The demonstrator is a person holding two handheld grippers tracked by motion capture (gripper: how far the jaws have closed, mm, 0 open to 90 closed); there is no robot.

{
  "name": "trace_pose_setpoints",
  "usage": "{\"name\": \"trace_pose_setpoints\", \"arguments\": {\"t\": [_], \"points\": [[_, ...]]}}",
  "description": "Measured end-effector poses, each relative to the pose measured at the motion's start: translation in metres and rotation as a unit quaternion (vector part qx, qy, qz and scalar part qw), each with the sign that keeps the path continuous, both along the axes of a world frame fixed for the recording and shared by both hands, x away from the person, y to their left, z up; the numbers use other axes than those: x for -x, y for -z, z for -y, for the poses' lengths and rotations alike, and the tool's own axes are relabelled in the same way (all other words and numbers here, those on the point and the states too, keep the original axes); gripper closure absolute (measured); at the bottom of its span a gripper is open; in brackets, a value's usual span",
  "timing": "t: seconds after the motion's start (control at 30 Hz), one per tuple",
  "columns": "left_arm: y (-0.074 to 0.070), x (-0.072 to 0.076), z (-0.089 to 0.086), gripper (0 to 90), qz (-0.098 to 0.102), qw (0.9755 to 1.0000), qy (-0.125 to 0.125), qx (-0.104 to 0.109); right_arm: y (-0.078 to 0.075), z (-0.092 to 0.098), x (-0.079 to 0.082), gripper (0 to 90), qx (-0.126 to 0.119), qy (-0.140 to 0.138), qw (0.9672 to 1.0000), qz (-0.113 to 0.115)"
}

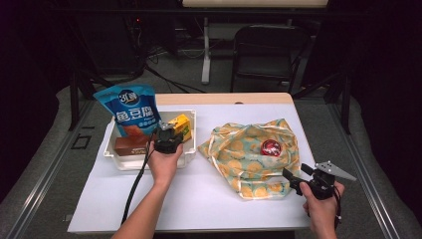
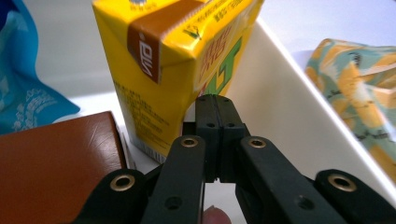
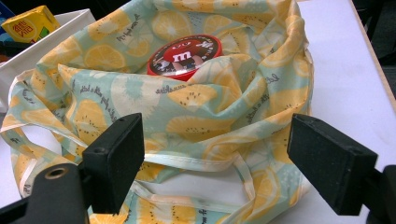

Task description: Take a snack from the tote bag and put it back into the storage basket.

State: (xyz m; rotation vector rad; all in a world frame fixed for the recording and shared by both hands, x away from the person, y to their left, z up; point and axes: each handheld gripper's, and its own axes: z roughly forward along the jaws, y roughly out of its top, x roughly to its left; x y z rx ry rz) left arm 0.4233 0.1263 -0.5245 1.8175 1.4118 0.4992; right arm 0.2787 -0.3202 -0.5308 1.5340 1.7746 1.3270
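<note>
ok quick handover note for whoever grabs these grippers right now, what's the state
Left gripper: shut, holding nothing, tips at the yellow drink carton in the white tray.
Right gripper: open, in front of the lemon-print bag.
Done: red M&M's tin lies in the bag.
Left: the carton, brown box and blue snack pouch sit in the tray, likely to go next.

Dark room, grey floor (image 1: 40, 164), black folding chair (image 1: 266, 50), white table (image 1: 209, 194)

White table (image 1: 209, 199), white tray (image 1: 189, 149) at left, lemon-print bag (image 1: 249, 154) at right
</note>
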Motion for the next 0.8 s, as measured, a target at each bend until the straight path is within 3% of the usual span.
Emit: {"name": "trace_pose_setpoints", "arguments": {"t": [0.13, 0.27, 0.47, 0.67, 0.8], "points": [[0.004, -0.004, 0.003, 90.0, 0.002, 0.9998, -0.02, -0.006, 0.0, 0.0, 0.001, 18.6, 0.0, 0.001, 1.0, 0.0], [0.005, -0.01, 0.005, 90.0, 0.005, 0.9988, -0.04, -0.026, 0.0, 0.001, 0.001, 18.7, -0.001, 0.003, 1.0, 0.0], [0.007, -0.018, 0.004, 90.0, 0.002, 0.9978, -0.056, -0.035, 0.0, 0.002, 0.001, 19.0, -0.002, 0.005, 1.0, 0.001], [0.012, -0.025, 0.003, 90.0, 0.008, 0.9972, -0.071, -0.023, -0.002, 0.001, 0.002, 19.5, 0.0, 0.007, 1.0, 0.005], [0.013, -0.026, 0.003, 90.0, 0.011, 0.9968, -0.073, -0.03, -0.002, 0.001, 0.002, 21.1, 0.0, 0.004, 1.0, 0.009]]}}
